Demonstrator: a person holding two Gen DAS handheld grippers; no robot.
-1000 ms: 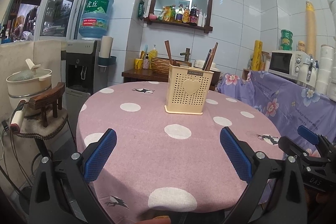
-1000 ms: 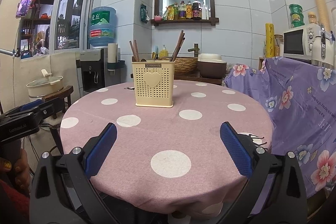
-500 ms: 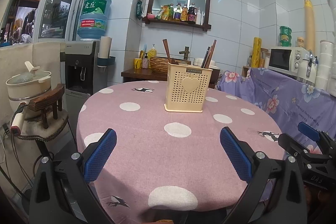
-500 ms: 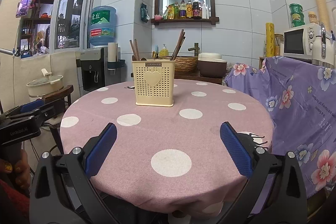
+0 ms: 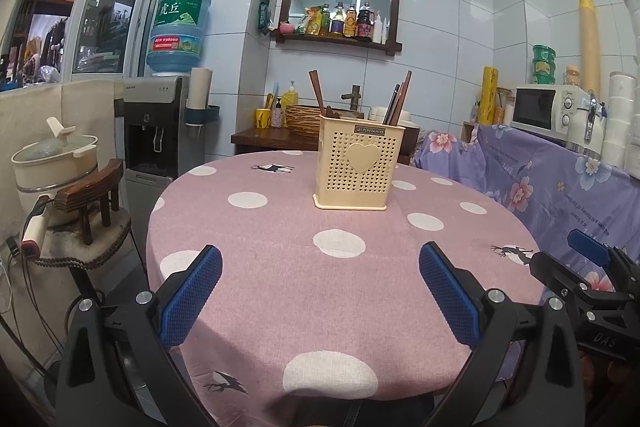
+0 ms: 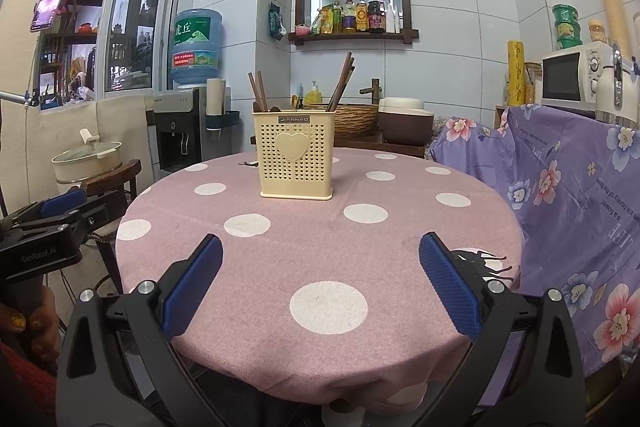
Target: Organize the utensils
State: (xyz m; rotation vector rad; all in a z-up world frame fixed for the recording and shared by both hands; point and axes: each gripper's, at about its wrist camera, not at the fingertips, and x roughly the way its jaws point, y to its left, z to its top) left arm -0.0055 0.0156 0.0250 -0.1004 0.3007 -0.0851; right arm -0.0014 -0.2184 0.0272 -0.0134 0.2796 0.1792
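Utensils (image 5: 394,99) stood in a cream holder (image 5: 352,163) near the middle of the round table (image 5: 280,267), and we could see only their upper ends: dark brown sticks leaning out to either side, the rest hidden behind the perforated walls. Whether they were chopsticks or handles of something else we could not tell. In the right wrist view the same sticks (image 6: 342,79) rose above the holder (image 6: 296,153), and something small and dark lay on the cloth just behind its left side, too small to make out.

Our left gripper (image 5: 320,281) hung over the near edge of the table with its fingers spread wide and nothing between them; the holder sat well ahead of it, a little right of centre. Our right gripper (image 6: 320,279) was likewise spread apart and empty, with the holder well ahead and slightly left. Each gripper showed at the border of the other's view, partly cut off.

The holder was boxy plastic, pierced with rows of small holes, with a raised heart on its front and a dark label above. The tablecloth was a pink woven fabric with white dots. The finger pads (image 5: 192,291) were blue and finely ribbed, set on black frames.
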